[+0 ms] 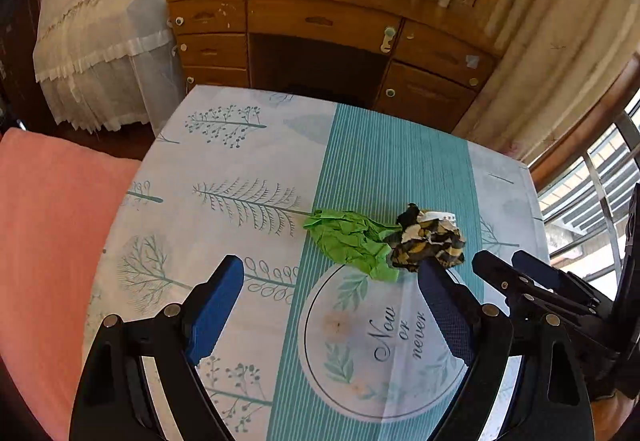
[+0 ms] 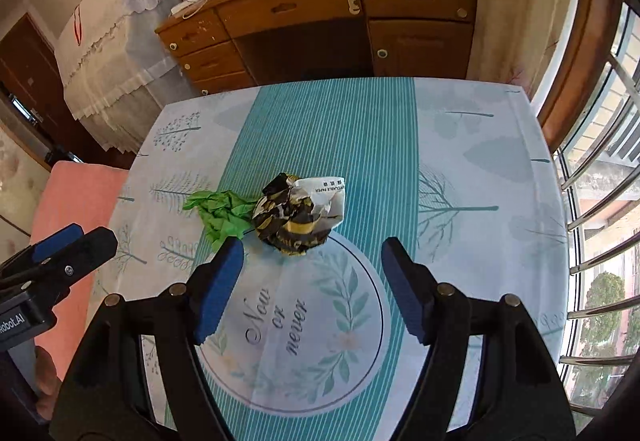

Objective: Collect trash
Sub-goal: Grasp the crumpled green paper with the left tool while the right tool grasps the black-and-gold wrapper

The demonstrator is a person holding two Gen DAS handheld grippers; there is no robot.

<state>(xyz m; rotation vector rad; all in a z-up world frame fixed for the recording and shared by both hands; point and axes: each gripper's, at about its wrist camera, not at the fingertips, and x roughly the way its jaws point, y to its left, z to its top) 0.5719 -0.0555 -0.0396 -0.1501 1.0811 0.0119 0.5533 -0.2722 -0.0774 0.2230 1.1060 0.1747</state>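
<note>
Left wrist view: our left gripper (image 1: 332, 281) hangs spread wide and empty just short of the green paper (image 1: 352, 241), which touches the dark patterned wad (image 1: 430, 241) on the tablecloth (image 1: 240, 161). If we pinch there we could drag both. The right gripper (image 1: 516, 269) crowds in beside us, so we risk a bump.

Right wrist view: our right gripper (image 2: 312, 261) gapes empty before the wad (image 2: 298, 217). It's light, and a nudge could roll it. The desk (image 2: 320, 13) stands well apart.
</note>
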